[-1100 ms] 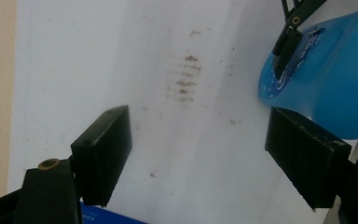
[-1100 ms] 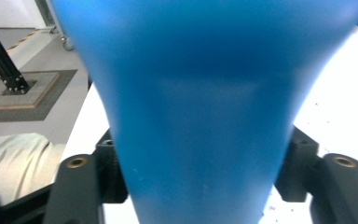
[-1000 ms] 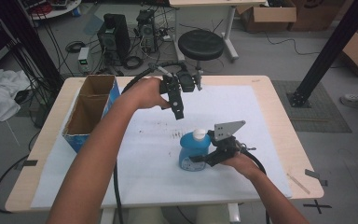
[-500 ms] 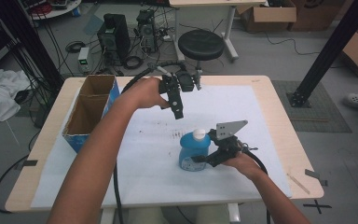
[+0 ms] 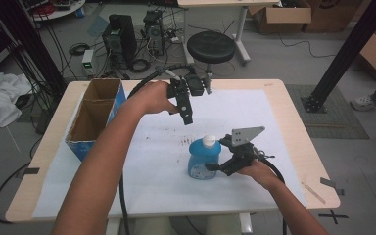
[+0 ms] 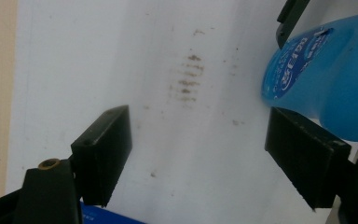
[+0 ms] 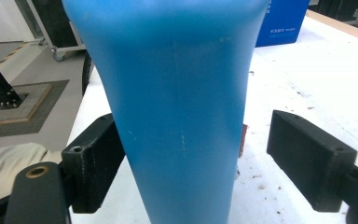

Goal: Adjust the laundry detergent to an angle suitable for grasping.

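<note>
- High view: a blue bottle (image 5: 203,159) with a white cap stands upright on the white sheet (image 5: 142,161) that covers the table (image 5: 293,127), slightly right of the frame's centre and low in it.
- The right tool (image 5: 214,168) sits at the bottle's lower right side. In the right gripper view the bottle's body (image 7: 177,107) stands between the two jaws: the left jaw lies at or very near its wall, while the right jaw stands clear with a gap, so the tool is wide and does not yet clamp the bottle.
- The left tool (image 5: 188,116) hangs above the sheet, up and left of the bottle, its jaws pointing down. In the left gripper view the left tool (image 6: 198,156) is spread wide with nothing between its jaws but stained sheet; the bottle (image 6: 326,79) fills the upper right corner.
- Likely risk: if the right tool closes off-centre, one jaw meets the smooth rounded wall first and may push the bottle sideways or tip it. A low grip could also let the top lean.
- A second risk: the left tool, coming down near the cap, could knock the bottle before it is held.
- Pose: the left forearm (image 5: 103,161) reaches diagonally from lower left, wrist bent downward. The right hand (image 5: 257,171) comes in low from lower right, tool held roughly level.
- A blue-sided cardboard box (image 5: 95,115) stands open at the left.
</note>
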Demonstrator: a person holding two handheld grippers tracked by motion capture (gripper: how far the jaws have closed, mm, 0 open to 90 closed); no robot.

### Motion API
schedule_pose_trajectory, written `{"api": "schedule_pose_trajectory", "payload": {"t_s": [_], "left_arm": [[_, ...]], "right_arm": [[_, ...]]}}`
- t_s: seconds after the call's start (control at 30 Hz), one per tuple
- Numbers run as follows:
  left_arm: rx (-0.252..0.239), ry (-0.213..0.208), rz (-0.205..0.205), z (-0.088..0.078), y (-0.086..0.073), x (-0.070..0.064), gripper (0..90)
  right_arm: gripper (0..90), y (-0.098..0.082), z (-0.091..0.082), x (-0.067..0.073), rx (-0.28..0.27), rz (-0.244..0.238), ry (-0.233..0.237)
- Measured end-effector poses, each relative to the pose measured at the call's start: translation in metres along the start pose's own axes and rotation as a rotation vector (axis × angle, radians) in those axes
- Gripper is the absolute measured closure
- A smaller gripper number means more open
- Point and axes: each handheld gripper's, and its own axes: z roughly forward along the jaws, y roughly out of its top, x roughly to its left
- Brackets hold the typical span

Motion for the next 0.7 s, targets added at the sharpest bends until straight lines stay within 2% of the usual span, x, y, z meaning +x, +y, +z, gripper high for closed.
{"api": "schedule_pose_trajectory", "payload": {"t_s": [0.1, 0.3, 0.47, 0.7], "left_arm": [[0.004, -0.001, 0.002, 0.0, 0.0, 0.001, 23.6], [-0.001, -0.002, -0.003, 0.001, 0.0, 0.002, 23.5], [-0.004, -0.007, -0.005, 0.003, 0.002, 0.003, 23.4], [-0.008, -0.01, -0.007, 0.005, 0.004, 0.005, 23.3]], "right_arm": [[17.8, 0.0, -0.002, 0.0, 0.001, 0.003, -0.003], [15.1, -0.002, -0.011, 0.002, 0.037, 0.007, -0.032], [15.1, -0.003, -0.028, 0.003, 0.073, 0.003, -0.052], [15.1, -0.006, -0.057, 0.002, 0.135, 0.032, -0.091]]}}
